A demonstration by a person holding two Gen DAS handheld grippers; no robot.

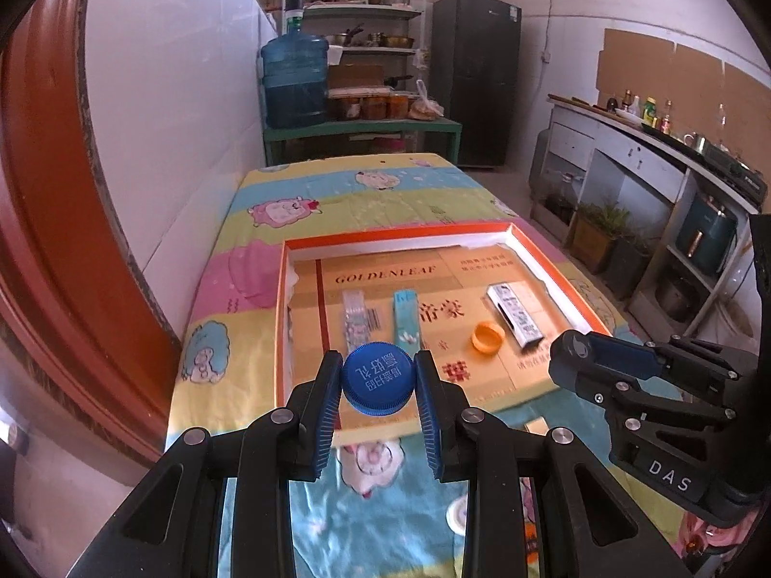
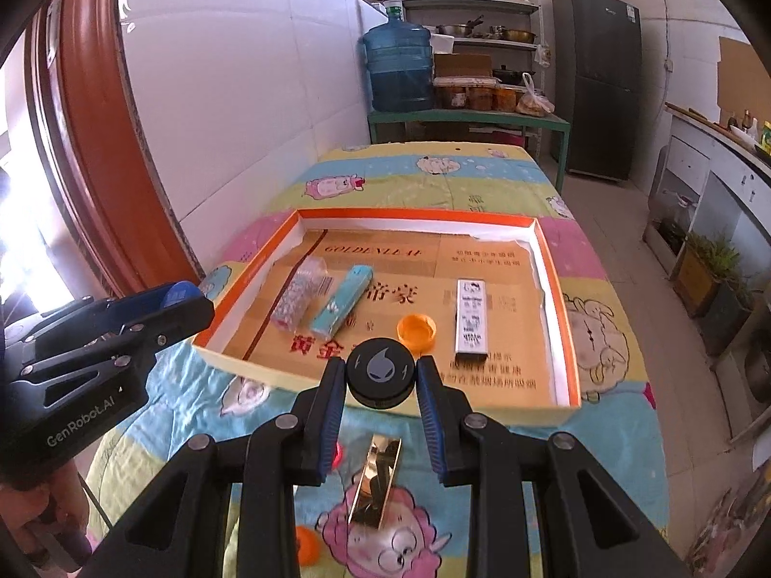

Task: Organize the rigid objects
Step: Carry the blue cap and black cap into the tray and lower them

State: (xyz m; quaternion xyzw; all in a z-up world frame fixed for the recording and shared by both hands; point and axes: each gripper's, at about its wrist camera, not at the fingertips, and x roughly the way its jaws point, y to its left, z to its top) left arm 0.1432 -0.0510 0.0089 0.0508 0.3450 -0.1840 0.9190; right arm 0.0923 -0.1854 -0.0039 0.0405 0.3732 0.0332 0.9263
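The left gripper (image 1: 378,385) is clamped on a blue cap (image 1: 378,379). The cap is round with ridged sides and white writing on its flat top, and that top faces up toward the camera. It hangs over the near edge of the tray (image 1: 284,289).

The right gripper (image 2: 380,380) is clamped on a black cap (image 2: 381,376). It is round too, with a grey drop shape on its top, which also faces up. It hangs over the tray's near edge as well.

The tray is a flat orange-rimmed box on a table with a cartoon cloth (image 1: 270,192). Inside it lie a clear spotted box (image 2: 299,301), a light blue box (image 2: 342,308) and a white box (image 2: 471,318), each with its long side running from the near edge to the far edge. An orange cap (image 2: 417,330) sits open side up between the blue and white boxes.

On the cloth, near the front edge of the table, lies a shiny gold piece (image 2: 378,481), maybe a small box.
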